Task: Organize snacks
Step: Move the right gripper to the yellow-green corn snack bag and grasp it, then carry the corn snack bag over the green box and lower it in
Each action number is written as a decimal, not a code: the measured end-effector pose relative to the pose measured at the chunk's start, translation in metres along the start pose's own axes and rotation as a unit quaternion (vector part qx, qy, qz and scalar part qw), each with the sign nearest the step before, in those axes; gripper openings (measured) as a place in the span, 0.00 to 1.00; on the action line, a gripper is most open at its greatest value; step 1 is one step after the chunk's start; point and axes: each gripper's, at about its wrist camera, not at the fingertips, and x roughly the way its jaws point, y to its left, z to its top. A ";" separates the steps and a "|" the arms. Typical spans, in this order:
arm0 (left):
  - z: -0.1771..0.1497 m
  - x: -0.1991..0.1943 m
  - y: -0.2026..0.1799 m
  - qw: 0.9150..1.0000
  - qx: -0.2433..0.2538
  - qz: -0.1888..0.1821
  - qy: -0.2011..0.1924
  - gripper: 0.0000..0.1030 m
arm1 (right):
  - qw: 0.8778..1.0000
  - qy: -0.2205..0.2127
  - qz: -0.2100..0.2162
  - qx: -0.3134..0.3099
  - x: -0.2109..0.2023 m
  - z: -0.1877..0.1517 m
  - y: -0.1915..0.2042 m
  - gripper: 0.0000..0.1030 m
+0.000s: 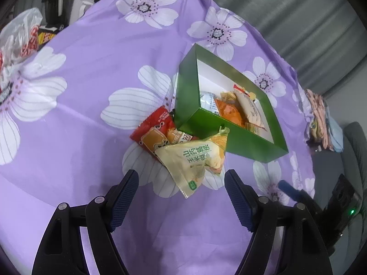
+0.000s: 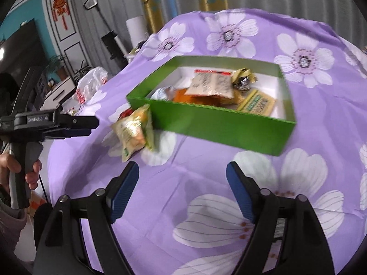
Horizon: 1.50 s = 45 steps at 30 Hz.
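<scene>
Both grippers, left (image 1: 181,178) and right (image 2: 182,170), have jaws apart and hold nothing. A yellow packet (image 1: 195,158) lies beside the green box (image 1: 206,123) on the table (image 1: 91,91).

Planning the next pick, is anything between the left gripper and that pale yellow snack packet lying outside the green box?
Nothing visible. The left gripper is open, and the pale yellow packet lies on the cloth right ahead of its fingertips. It leans against the green box and overlaps the red packet.
</scene>
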 end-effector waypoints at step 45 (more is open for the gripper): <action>-0.007 0.044 -0.004 0.998 -0.002 -0.062 -0.006 0.45 | 0.990 0.054 0.102 -0.081 0.099 0.033 0.054 0.37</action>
